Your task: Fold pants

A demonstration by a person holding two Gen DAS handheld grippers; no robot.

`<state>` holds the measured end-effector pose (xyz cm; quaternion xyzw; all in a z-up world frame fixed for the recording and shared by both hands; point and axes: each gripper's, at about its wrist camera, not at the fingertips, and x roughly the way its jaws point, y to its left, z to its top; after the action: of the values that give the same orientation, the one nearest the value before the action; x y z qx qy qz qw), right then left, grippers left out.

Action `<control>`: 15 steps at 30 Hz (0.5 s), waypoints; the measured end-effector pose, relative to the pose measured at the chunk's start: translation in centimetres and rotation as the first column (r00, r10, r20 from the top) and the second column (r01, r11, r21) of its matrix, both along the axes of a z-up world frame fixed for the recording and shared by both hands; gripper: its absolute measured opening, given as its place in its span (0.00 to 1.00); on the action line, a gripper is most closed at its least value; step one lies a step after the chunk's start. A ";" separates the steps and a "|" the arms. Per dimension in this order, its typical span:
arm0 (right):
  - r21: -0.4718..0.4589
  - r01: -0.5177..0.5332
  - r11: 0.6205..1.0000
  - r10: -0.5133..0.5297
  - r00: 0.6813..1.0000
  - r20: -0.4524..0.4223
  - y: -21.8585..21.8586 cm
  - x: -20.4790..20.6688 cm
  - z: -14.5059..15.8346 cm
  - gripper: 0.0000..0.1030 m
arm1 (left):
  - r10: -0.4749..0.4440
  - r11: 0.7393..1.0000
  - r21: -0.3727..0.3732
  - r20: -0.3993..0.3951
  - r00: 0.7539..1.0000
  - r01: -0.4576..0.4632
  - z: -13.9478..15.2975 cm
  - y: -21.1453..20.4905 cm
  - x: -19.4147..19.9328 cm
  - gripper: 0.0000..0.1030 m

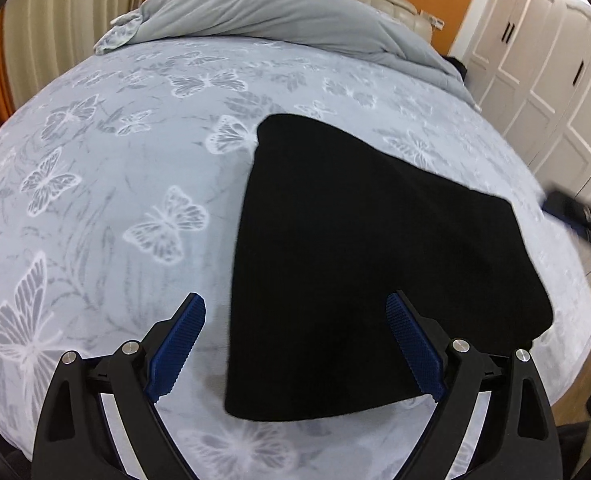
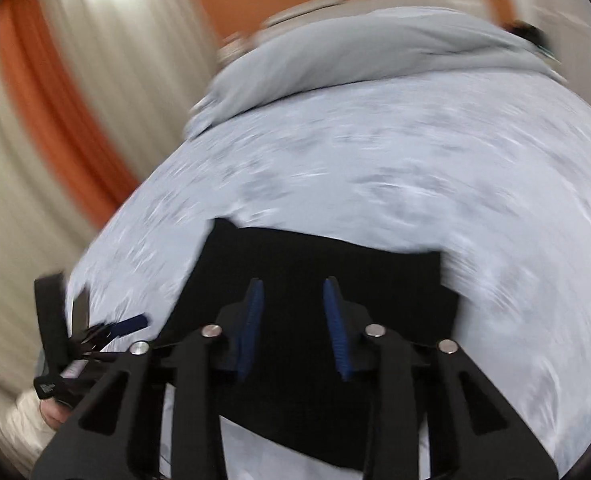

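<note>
The black pants (image 1: 355, 272) lie folded into a compact flat shape on the pale blue butterfly bedsheet (image 1: 115, 180). My left gripper (image 1: 297, 306) is open and empty, hovering above the near left edge of the pants. The right gripper shows at the right edge of the left wrist view (image 1: 575, 220), blurred. In the right wrist view the pants (image 2: 335, 256) lie just ahead, and my right gripper (image 2: 293, 292) hangs over them, partly open with nothing between the blue pads (image 2: 251, 328). The left gripper shows at the lower left there (image 2: 95, 332).
A rolled grey duvet (image 1: 275, 8) lies across the head of the bed. White wardrobe doors (image 1: 543, 60) stand to the right. Orange and cream curtains (image 2: 55, 120) hang on the left. The right wrist view is motion-blurred.
</note>
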<state>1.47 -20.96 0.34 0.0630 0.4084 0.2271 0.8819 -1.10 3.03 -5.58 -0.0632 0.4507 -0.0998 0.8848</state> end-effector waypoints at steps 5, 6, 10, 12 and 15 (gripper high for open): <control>-0.133 0.035 0.990 -0.056 0.987 -0.154 2.4 7.2 -8.0 0.24 | -0.005 0.999 0.046 -0.022 1.000 0.006 -0.8 -1.5 0.5 0.87; -0.083 0.061 0.995 -0.073 0.985 -0.158 1.7 7.8 -8.5 0.23 | -0.007 0.998 0.055 -0.026 1.000 0.008 -1.0 -1.7 0.6 0.87; -0.020 0.150 0.988 -0.152 0.981 -0.118 0.5 7.6 -5.0 0.24 | -0.026 0.995 0.092 -0.029 0.999 0.028 -1.2 -2.5 0.8 0.87; -0.018 0.151 0.988 -0.152 0.986 -0.074 0.1 6.3 -3.7 0.23 | -0.038 0.992 0.121 -0.020 0.999 0.040 -1.2 -2.8 0.8 0.87; -0.144 0.159 0.977 -0.183 0.968 -0.171 -0.7 7.3 -7.7 0.27 | -0.044 0.990 0.137 -0.018 0.999 0.046 -1.2 -3.2 0.7 0.87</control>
<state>8.82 -21.69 -7.36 0.0615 0.4948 0.1163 0.8590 -0.42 -0.21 -6.75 0.0072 0.4642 -0.0882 0.8813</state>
